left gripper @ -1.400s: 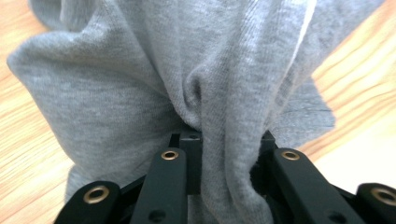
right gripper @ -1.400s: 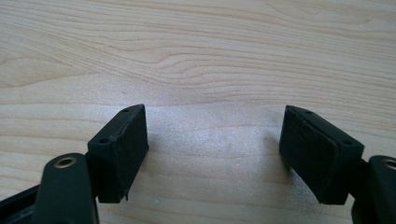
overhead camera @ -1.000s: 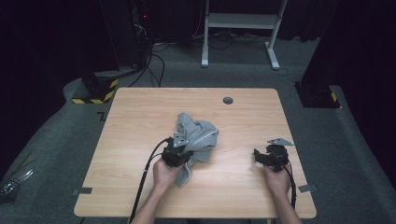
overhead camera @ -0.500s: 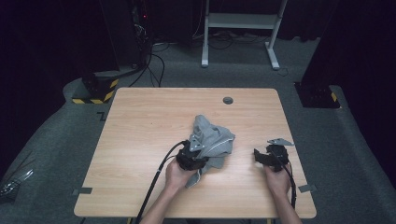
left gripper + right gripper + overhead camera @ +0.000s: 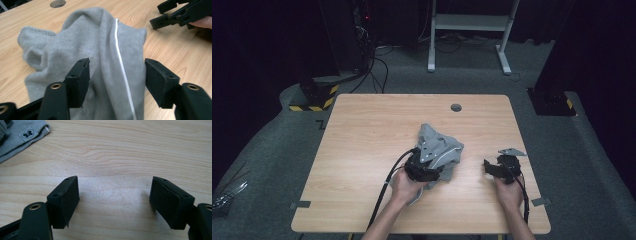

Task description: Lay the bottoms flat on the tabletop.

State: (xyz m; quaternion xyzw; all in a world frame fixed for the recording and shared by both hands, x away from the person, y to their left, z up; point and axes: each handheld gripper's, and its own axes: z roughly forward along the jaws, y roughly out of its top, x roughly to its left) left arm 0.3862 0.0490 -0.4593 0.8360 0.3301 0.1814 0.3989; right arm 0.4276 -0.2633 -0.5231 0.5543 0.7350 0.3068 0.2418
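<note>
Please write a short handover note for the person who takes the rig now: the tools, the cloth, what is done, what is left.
Left tool: open, jaws on either side of a raised fold of the crumpled grey knit garment with a white cord, not clamped.
Right tool: open, above bare wooden table, right of the garment.
Done: garment bunched mid-table, no neat fold visible.
Left: probably grip, spread, then fold.

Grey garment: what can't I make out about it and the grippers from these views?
- High view: the near part of the grey garment is hidden under the left gripper and hand.
- Left gripper view: the garment's lower part is cut off by the bottom edge and the jaws.
- Right gripper view: the right gripper sees one labelled corner; the rest is cut off by the frame's top left.
</note>
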